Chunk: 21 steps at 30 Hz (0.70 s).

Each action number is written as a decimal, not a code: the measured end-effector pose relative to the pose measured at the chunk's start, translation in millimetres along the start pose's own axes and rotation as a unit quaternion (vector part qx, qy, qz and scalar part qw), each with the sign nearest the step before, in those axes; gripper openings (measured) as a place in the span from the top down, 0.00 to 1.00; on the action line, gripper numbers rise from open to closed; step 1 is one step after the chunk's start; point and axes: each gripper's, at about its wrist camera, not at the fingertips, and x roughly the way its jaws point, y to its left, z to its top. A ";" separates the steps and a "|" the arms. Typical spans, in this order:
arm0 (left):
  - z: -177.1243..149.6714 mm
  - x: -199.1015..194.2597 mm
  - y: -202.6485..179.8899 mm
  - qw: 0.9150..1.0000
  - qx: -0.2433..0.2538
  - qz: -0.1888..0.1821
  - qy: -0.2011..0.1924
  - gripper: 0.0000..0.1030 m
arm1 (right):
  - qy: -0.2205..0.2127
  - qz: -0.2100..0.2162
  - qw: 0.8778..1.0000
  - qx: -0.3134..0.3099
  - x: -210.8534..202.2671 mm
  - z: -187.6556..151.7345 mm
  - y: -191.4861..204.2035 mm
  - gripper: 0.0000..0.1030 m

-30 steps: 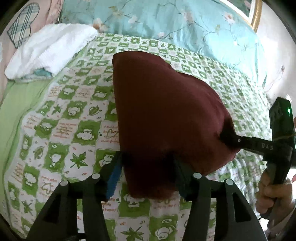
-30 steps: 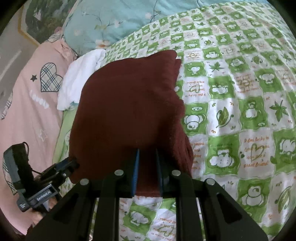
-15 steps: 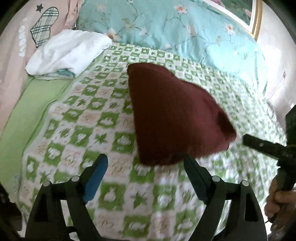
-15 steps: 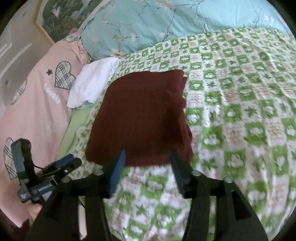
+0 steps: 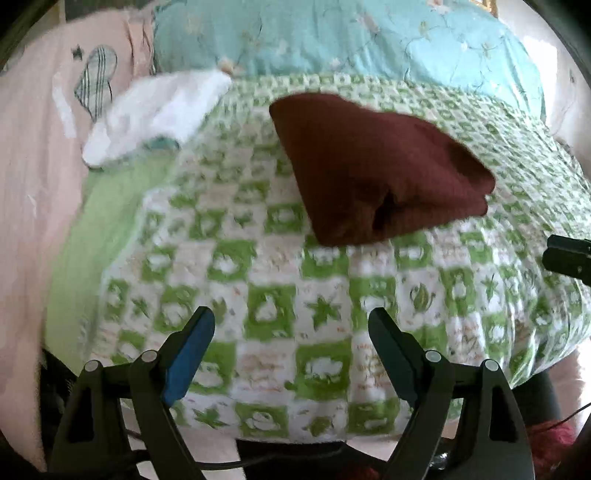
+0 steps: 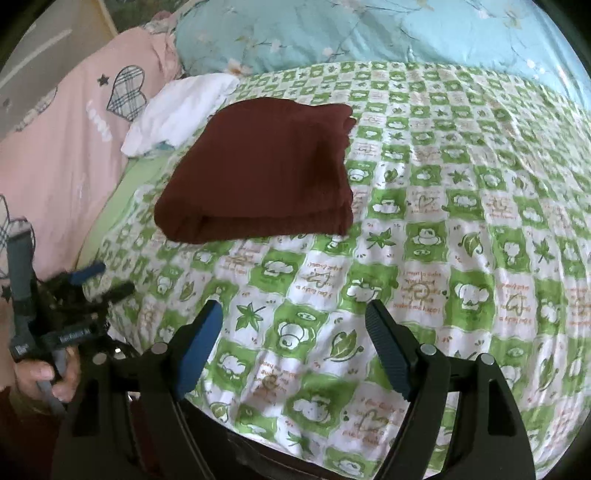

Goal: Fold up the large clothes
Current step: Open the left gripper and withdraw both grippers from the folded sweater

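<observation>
Green-checked bedspread [image 6: 424, 258] carries the folded maroon garment [image 6: 266, 166] toward its far-left corner; left gripper [image 5: 291, 354] and right gripper [image 6: 295, 347] are spread, empty; retreat without brushing it.

A bedroom in a home — a bed spread with a green-and-white cartoon quilt [image 6: 424, 258], a floral blue duvet [image 6: 369, 33] bunched at its head, a pink blanket [image 6: 62, 140] with plaid hearts along one side. Folded laundry lies on the bed — a maroon garment [image 6: 266, 166], a white one [image 6: 181, 110].

Motion-blurred quilt [image 5: 280, 258], left wrist view
</observation>
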 end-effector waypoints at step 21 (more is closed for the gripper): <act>45.5 13.1 4.2 0.999 0.003 0.049 0.015 0.00 | 0.010 -0.042 0.998 -0.050 12.0 29.5 18.8 0.00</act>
